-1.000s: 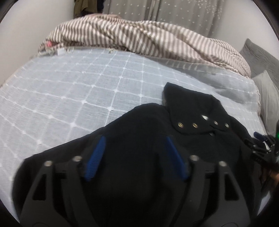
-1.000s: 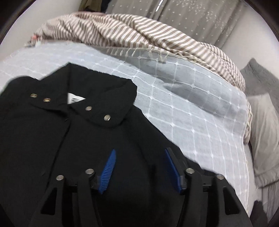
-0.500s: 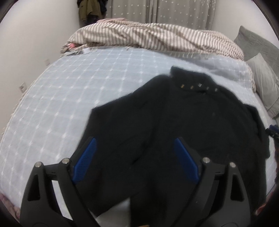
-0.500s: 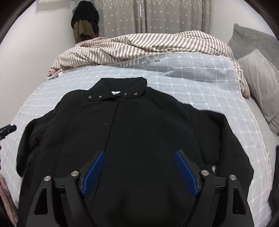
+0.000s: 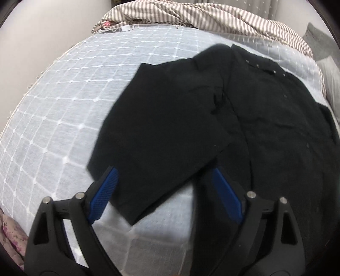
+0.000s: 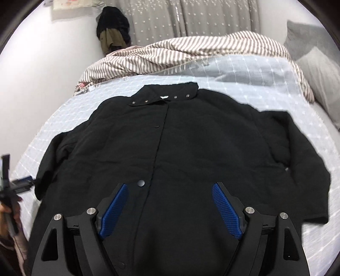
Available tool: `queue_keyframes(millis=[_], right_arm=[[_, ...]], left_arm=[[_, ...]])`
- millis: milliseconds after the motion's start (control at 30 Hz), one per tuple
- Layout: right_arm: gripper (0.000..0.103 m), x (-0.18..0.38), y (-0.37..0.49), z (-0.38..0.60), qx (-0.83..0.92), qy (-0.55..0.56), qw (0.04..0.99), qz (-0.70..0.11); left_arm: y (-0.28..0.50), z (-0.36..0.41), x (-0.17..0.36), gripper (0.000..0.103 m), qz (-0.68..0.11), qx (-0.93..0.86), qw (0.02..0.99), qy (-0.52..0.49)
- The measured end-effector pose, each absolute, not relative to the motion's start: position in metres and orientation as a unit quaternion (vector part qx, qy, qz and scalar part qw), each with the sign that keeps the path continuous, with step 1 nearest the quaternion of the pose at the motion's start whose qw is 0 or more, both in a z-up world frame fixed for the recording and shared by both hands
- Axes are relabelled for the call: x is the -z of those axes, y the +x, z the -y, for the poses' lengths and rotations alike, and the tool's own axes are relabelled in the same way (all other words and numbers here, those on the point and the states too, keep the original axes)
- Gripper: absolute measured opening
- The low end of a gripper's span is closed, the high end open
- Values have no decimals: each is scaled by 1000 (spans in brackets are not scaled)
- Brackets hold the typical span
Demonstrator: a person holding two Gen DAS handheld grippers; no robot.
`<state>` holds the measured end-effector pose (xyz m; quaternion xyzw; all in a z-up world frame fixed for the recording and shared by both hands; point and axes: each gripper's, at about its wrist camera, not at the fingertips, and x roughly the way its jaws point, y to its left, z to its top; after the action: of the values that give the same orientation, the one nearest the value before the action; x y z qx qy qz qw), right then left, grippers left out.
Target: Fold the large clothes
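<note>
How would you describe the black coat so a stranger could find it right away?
Look at the bed with the pale checked cover. The black coat lies spread flat on it, collar toward the striped blanket. It is the only black garment there, with metal snaps along its collar.

No readable text anywhere. The white neck tag (image 6: 163,97) inside the black coat (image 6: 191,148) collar was too small to read. The white tag (image 5: 125,28) at the bedspread (image 5: 63,110) edge looked blank.

Home bedroom: bed (image 6: 244,70) with pale grid-pattern cover; striped duvet (image 6: 180,53) bunched at far edge, dotted curtains (image 6: 191,19) behind, grey pillows (image 6: 318,70) beside.
</note>
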<state>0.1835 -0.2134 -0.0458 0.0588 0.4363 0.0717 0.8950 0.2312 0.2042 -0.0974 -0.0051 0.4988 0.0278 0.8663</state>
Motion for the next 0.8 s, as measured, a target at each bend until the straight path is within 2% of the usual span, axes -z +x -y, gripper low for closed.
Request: queue_keyframes(millis=[100,167,200,233,267,300,567,633,667,733,800], right_arm=[[83,61,188,213,-75,69,885,-455],[83,69,189,213,-73,70,881,-463],[83,73,191,214,-68,70,878,-468],[83,76,192,215,-63,70,877,-472],[83,79,193,216,-60,72,876,-473],[83,80,193,217,-58,74,876,-473],[83,87,194,214,-51,67,874,-479],[83,87,194,211,-55,63,873,-480],[83,88,194,209,-57,61,873,-481],[83,88,194,207,-59,56,873,-481],[83,88,194,205,-59,52,873,-481]], left_arm=[[242,-187,108,91,-492,-14,871,2],[248,-179,116,86,-485,-20,874,20],[249,-178,118,68,-482,-23,876,25],[253,-178,119,44,-483,-17,875,23],[255,-183,118,33,-487,-9,873,10],[257,-190,114,5,-490,-9,872,-5],[241,-332,17,6,-401,-129,903,-91],[235,-385,-2,11,-387,-203,894,-94],[233,-406,-5,17,-389,-235,886,-94],[225,-450,-3,63,-410,-294,856,-110],[207,-484,4,67,-413,-302,843,-165]])
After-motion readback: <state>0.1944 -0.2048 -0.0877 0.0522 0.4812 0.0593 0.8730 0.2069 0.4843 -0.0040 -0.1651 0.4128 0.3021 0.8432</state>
